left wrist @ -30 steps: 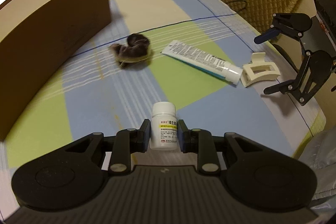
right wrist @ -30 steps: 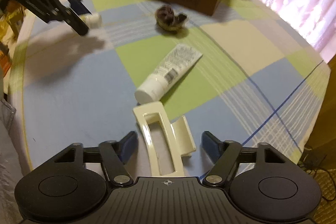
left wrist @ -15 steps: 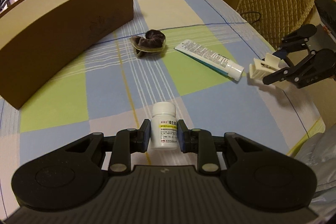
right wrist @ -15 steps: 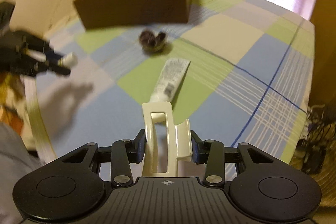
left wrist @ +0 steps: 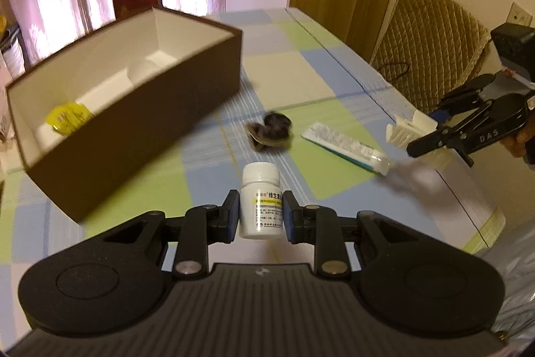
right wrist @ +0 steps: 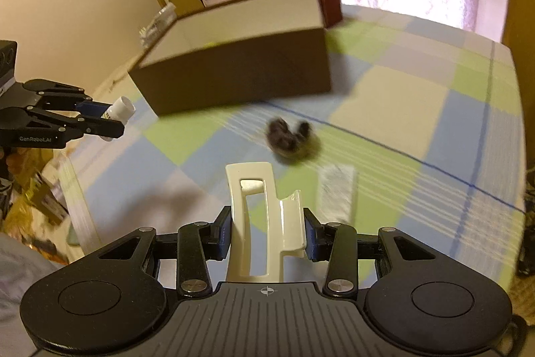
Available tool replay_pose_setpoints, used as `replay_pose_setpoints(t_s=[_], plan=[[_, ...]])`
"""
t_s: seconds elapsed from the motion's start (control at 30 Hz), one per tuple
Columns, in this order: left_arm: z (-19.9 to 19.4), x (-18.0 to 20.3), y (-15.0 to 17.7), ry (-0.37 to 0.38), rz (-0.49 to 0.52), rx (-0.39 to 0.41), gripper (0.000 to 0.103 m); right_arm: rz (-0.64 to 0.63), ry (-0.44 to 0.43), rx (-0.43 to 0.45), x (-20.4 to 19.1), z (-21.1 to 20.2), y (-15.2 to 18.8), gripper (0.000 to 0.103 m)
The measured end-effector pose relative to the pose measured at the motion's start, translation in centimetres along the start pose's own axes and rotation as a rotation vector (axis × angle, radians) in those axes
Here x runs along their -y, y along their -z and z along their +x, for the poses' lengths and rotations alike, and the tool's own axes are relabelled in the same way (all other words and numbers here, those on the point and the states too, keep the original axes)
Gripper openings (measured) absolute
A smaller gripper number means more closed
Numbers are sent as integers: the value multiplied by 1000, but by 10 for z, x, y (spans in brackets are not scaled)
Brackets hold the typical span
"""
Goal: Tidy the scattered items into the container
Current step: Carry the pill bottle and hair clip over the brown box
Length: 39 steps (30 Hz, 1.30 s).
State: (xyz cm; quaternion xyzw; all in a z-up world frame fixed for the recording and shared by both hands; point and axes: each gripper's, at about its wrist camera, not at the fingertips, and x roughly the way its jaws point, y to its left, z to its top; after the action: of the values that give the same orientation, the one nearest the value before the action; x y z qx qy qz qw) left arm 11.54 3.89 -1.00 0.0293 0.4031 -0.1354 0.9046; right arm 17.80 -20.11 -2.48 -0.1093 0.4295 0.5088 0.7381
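Pill bottle (left wrist: 261, 201) is clamped mid-body between left gripper (left wrist: 261, 216) pads: light, rigid, smooth, so slip is likely if squeezed loosely. Hair claw (right wrist: 265, 219) is pinched across its flanks in right gripper (right wrist: 267, 233): light, stiff, probably brittle. Brown box (left wrist: 133, 109) sits ahead-left.

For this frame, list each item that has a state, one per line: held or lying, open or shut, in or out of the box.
Pill bottle: capped, upright, held in left gripper.
Hair claw clip: clamped in right gripper.
Brown box: open-topped, yellow packet inside.
Tube: lying flat on the tablecloth.
Dark scrunchie: lying on the tablecloth.
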Motion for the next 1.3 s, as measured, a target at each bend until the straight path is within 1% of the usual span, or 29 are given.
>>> replay_pose_setpoints(t_s=[0.23,0.37,0.5,0.63,0.77,0.93,1.1,1.23,1.3], plan=[[-30,-55,-17,-6,19,50,22,9,-43,50,-31,27,-49,44],[-45,-90,-28,-11,31,75,22,-7,-56,86,-47,42,-81,44],[-52,-123,-39,-23,47,91,22,-38,-59,118,-59,55,-115,44],[-50,-151,-53,-24,68,102,22,-58,-42,142,-65,69,-148,44],[-40,-173,-71,-21,97,105,22,-62,-11,153,-61,88,-181,44],[-18,-194,-97,-13,126,105,22,-32,55,133,-46,124,-219,44],[11,-210,-117,-2,132,86,22,16,128,92,-30,162,-244,44],[39,-222,-128,14,107,59,22,39,178,59,-17,190,-257,44],[56,-229,-134,22,79,39,22,51,199,46,-11,202,-263,44]])
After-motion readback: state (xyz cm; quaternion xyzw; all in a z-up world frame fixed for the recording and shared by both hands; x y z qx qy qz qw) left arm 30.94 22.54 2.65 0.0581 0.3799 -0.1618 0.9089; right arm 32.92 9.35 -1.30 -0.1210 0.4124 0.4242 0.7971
